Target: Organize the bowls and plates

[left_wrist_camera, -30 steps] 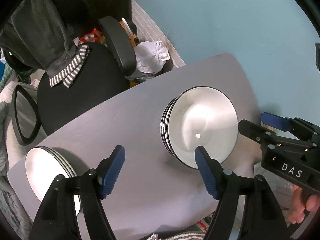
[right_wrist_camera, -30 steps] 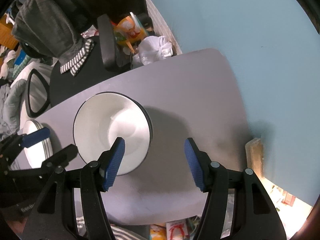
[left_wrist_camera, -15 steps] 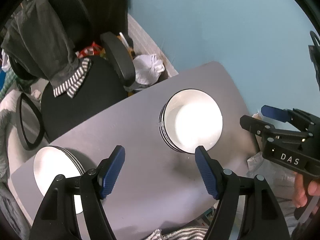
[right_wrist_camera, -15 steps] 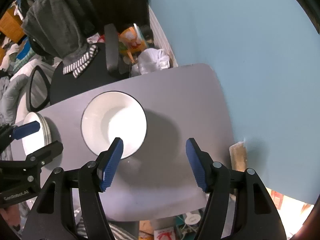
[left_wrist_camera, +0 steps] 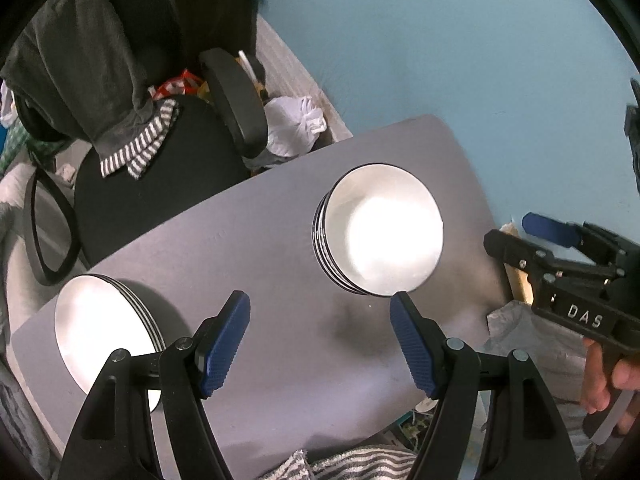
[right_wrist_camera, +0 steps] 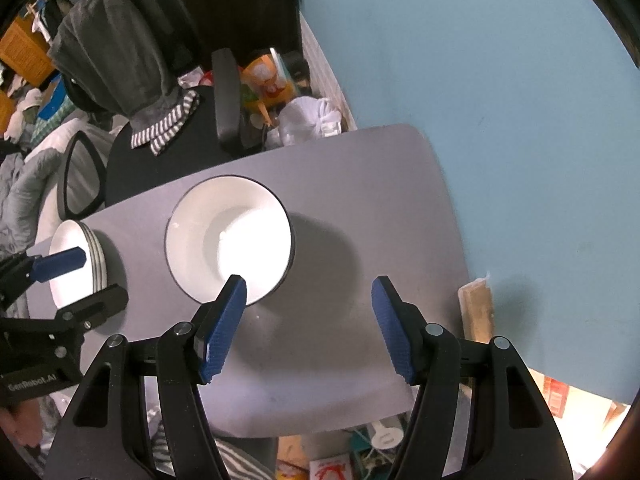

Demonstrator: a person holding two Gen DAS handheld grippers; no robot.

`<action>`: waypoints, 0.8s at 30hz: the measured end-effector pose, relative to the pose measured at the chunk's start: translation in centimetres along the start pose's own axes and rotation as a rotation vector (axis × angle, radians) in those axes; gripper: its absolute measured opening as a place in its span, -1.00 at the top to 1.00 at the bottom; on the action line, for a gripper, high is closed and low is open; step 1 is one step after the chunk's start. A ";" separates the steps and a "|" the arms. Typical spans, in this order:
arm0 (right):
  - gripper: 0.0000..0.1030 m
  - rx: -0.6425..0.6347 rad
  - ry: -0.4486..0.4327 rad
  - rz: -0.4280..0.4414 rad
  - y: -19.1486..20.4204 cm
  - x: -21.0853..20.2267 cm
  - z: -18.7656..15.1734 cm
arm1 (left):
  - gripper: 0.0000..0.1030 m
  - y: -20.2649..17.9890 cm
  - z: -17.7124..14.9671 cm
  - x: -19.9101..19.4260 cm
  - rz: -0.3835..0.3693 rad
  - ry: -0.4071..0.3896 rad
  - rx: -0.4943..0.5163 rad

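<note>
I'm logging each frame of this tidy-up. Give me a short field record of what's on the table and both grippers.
table: grey, rounded corners
bowls: stacked, white with dark rims, near the middle
plates: stacked, white, at the table's end by the chair
left gripper: open, empty, above the table
right gripper: open, empty, above the table
loose dishes: none seen

A grey table against a pale blue wall in a cluttered room.
The table (left_wrist_camera: 256,248) has rounded corners; behind it stands a black office chair (left_wrist_camera: 160,176) with a dark grey garment (left_wrist_camera: 80,60) draped over its back, a tied white plastic bag (left_wrist_camera: 292,128) beside it, clutter on the floor.
</note>
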State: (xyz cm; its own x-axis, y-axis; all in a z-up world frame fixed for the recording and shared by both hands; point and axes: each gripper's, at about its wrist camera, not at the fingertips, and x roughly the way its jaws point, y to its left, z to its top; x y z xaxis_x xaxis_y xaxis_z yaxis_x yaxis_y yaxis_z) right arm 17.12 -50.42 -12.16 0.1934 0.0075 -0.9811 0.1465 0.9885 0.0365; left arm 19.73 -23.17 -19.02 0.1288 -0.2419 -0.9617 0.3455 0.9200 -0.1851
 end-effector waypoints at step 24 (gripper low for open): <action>-0.24 -0.033 0.148 0.117 -0.2 8.1 3.2 | -0.43 0.6 3.2 6.8 -0.022 0.127 -0.051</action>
State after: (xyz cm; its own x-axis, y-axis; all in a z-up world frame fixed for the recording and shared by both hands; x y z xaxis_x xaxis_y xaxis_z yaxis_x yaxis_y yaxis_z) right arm 21.76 -51.08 -19.46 0.0616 0.1421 -0.9879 0.0993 0.9840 0.1477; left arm 23.79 -25.21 -25.03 0.0021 -0.2246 -0.9744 0.2984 0.9302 -0.2138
